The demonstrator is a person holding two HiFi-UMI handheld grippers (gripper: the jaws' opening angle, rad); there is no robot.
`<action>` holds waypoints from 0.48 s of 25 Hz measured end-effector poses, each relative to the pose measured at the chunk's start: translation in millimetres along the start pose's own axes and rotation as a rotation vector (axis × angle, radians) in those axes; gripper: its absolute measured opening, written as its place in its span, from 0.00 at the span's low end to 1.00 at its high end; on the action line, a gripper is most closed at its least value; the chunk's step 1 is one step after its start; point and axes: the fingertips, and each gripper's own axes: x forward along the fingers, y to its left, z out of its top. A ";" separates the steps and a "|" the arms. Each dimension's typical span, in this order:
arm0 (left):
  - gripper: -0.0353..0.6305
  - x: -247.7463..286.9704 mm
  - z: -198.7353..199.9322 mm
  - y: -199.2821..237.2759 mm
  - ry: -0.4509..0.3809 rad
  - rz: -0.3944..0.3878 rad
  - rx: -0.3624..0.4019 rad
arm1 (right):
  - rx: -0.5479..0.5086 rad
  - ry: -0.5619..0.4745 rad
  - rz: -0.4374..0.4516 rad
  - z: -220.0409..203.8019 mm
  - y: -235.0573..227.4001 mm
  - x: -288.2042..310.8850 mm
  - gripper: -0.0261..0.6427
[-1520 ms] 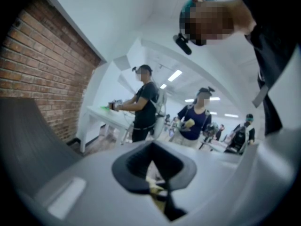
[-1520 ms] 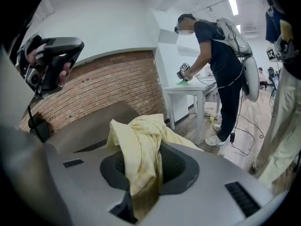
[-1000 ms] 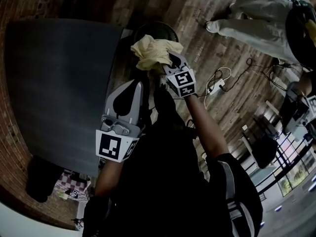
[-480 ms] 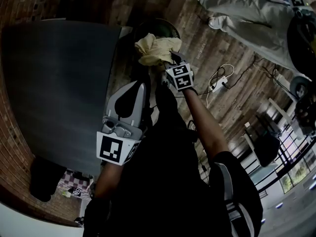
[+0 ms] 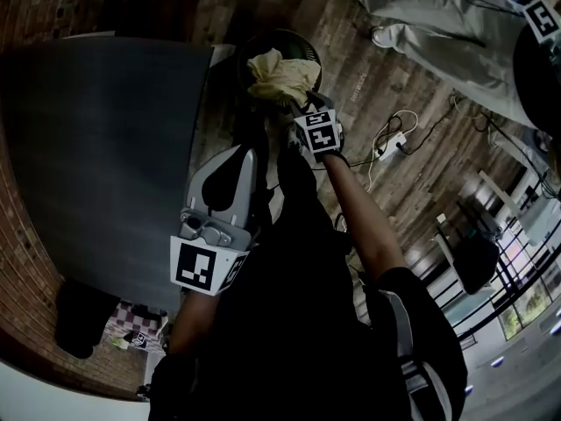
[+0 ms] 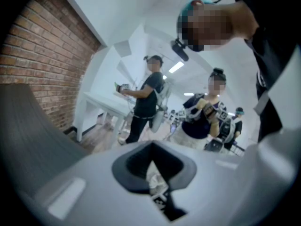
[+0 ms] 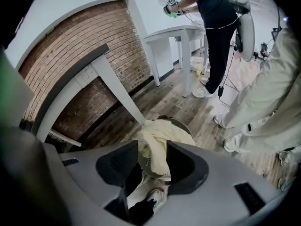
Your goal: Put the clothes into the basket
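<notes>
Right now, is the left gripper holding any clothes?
No, the left gripper has its fingers together, with no cloth between them.

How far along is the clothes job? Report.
Done: the yellow cloth hangs over the basket. In hand: the right gripper has just been opening its jaws, cloth between them. To do: let it drop in. The left gripper is shut and empty; no other clothes show on the table.

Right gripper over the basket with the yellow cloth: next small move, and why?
Probably open the right gripper wider, then lift clear. Its jaws have just been opening with the yellow cloth between them, and the cloth already hangs over the basket, so it should drop in.
</notes>
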 end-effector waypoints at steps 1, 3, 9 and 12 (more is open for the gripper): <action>0.06 -0.2 -0.8 0.3 0.000 -0.001 -0.001 | 0.003 -0.006 -0.001 1.1 0.2 -0.5 0.28; 0.06 -1.1 -2.1 -0.4 0.001 -0.004 -0.001 | 0.007 -0.016 0.000 2.8 1.5 -2.1 0.28; 0.06 -2.8 -0.5 -3.3 -0.004 -0.013 -0.001 | 0.020 -0.039 -0.007 9.3 4.1 -8.8 0.28; 0.06 -3.9 -0.2 -5.5 -0.009 -0.017 0.000 | 0.028 -0.045 -0.003 10.0 6.1 -13.0 0.27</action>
